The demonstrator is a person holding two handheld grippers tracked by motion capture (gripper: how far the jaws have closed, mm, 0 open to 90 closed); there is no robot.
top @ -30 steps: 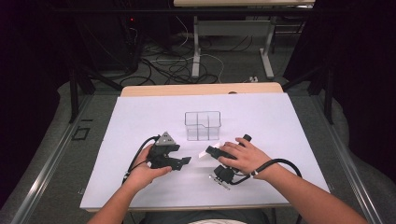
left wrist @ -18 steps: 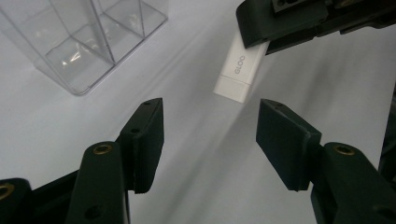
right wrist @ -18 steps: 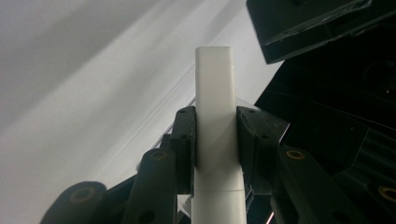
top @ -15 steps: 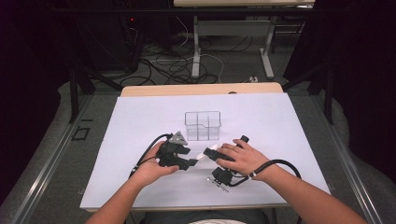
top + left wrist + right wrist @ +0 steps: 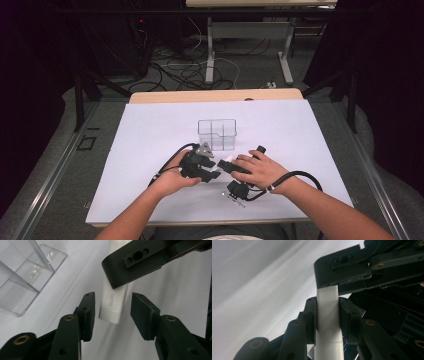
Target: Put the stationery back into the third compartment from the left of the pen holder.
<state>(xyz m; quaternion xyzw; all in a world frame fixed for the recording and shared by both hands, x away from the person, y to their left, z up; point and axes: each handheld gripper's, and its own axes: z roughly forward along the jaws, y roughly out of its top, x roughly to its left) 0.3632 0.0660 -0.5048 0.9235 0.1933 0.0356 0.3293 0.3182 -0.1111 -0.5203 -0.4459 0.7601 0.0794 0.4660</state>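
Right gripper [image 5: 327,315] has the white glue stick [image 5: 327,315] clamped tight between its pads. Left gripper [image 5: 112,312] sits end-on to it, jaws closing in but not touching yet, the stick's free end [image 5: 112,305] in the gap. Clear box [image 5: 216,134] stands just beyond both grippers.

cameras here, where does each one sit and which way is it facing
High view: above the person's side, looking forward and down on the table; both forearms, left gripper, right gripper.
Left gripper view: along its own open jaws at the white glue stick, clear box beside.
Right gripper view: along its jaws, clamped on the stick.
Shared: the glue stick.
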